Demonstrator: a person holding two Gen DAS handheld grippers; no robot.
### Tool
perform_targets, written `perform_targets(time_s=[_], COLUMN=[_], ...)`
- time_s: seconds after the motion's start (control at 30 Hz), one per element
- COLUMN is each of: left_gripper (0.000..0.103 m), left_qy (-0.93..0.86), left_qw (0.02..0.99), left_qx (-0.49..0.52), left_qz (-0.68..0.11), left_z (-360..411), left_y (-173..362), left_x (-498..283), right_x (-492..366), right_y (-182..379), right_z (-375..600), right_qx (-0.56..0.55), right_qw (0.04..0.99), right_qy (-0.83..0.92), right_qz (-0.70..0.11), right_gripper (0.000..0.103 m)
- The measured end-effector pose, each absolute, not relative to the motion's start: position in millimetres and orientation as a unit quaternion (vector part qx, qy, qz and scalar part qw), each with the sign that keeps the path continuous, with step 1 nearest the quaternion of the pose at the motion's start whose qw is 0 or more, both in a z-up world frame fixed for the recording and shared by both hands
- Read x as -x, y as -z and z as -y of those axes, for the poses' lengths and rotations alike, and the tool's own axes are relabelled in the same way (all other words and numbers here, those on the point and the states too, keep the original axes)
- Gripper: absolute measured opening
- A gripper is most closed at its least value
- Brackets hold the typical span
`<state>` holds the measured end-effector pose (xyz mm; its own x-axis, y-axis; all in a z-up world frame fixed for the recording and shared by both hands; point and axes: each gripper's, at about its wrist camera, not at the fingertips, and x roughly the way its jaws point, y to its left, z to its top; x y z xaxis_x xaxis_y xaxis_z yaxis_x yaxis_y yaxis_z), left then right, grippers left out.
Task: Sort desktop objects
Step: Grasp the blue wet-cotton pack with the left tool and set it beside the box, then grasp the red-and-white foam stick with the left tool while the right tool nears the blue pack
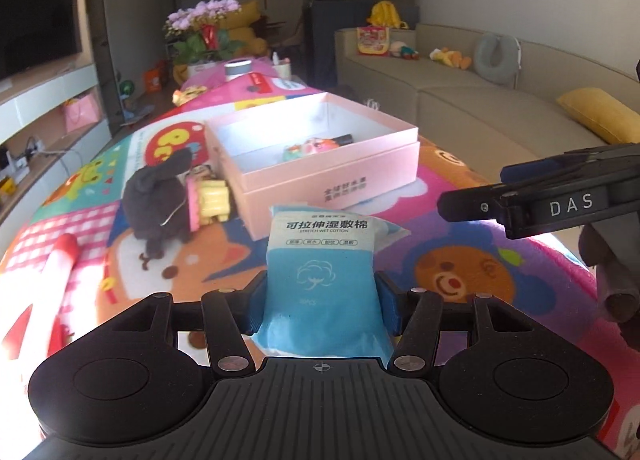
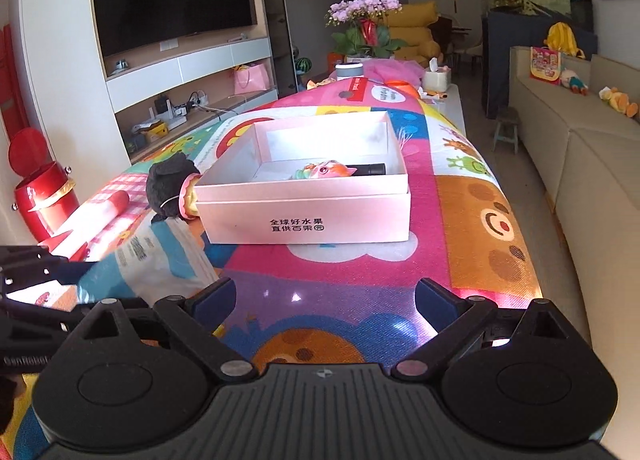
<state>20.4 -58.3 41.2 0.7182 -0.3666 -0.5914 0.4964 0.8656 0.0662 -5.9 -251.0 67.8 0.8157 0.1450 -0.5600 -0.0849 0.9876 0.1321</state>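
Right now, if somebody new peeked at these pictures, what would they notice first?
Probably the blue cotton-pad packet, standing up between the left gripper's fingers, which are clamped on its sides. Just beyond it on the colourful cartoon mat sits an open pink box with a little pink toy inside, and a dark plush toy leans beside the box.

Each camera sits just behind its own tool, low and close over the tabletop (image 1: 460,220), tilted downward and facing along it toward the far room. Both views share the pink box (image 1: 320,176) at mid-frame (image 2: 304,208).
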Motion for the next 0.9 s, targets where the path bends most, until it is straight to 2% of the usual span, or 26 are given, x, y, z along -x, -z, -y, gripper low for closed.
perform_targets(time_s=[0.13, 0.17, 0.2, 0.3, 0.33, 0.47, 0.6, 0.67, 0.9], left_gripper=[0.062, 0.067, 0.077, 0.089, 0.090, 0.089, 0.078, 0.076, 0.075], left_qy=[0.196, 0.197, 0.207, 0.230, 0.225, 0.162, 0.042, -0.008, -0.061], left_qw=[0.936, 0.936, 0.933, 0.929, 0.930, 0.943, 0.952, 0.951, 0.928], left_qx=[-0.093, -0.091, -0.092, -0.112, -0.120, -0.126, -0.121, -0.120, -0.121], left_qz=[-0.276, -0.276, -0.279, -0.268, -0.263, -0.263, -0.278, -0.285, -0.347], left_z=[83.9, 88.3, 92.4, 93.6, 89.1, 47.1, -22.5, -51.0, -100.7], left_y=[-38.7, -38.6, -39.0, -40.9, -41.7, -44.0, -44.1, -42.0, -10.7], left_x=[-33.6, -35.7, -37.3, -31.6, -30.0, -35.4, -53.6, -65.8, -119.2], right_x=[10.9, 12.0, 12.1, 13.5, 14.0, 14.7, 16.4, 16.7, 8.2], right_y=[-76.0, -77.6, -78.9, -81.0, -80.6, -72.3, -59.1, -51.4, -31.1], right_z=[261.3, 264.1, 267.0, 272.4, 273.0, 270.8, 259.4, 251.2, 236.2], right_qx=[-0.072, -0.079, -0.086, -0.097, -0.098, -0.099, -0.087, -0.079, -0.091], right_qw=[0.955, 0.955, 0.955, 0.955, 0.955, 0.954, 0.953, 0.952, 0.942], right_qy=[-0.054, -0.054, -0.053, -0.049, -0.047, -0.050, -0.062, -0.070, -0.087], right_qz=[-0.284, -0.282, -0.280, -0.276, -0.275, -0.280, -0.285, -0.288, -0.309], right_gripper=[0.097, 0.097, 0.098, 0.098, 0.099, 0.099, 0.099, 0.099, 0.099])
